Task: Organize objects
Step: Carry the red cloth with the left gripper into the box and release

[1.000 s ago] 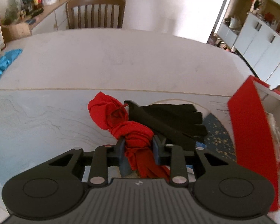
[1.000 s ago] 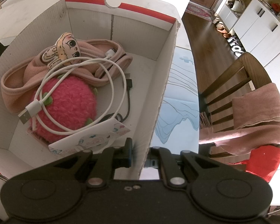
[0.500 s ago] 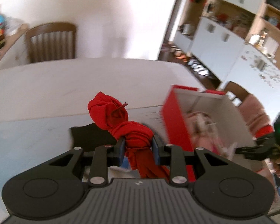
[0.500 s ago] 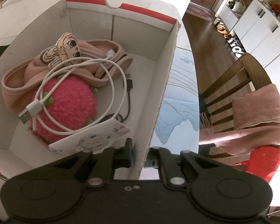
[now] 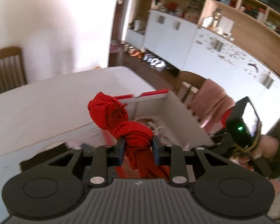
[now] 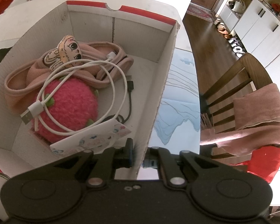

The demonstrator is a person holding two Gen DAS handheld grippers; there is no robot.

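Red cloth point(image 5: 134, 132) pinched in left gripper point(image 5: 138, 150), angled downward | right gripper point(image 6: 139, 154) clamps box wall point(image 6: 158, 97), pointing steeply down

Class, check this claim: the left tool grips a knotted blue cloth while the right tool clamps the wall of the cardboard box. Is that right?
One detail is wrong. The left wrist view shows the left tool gripping a knotted red cloth, not blue. The right tool does clamp the cardboard box wall.
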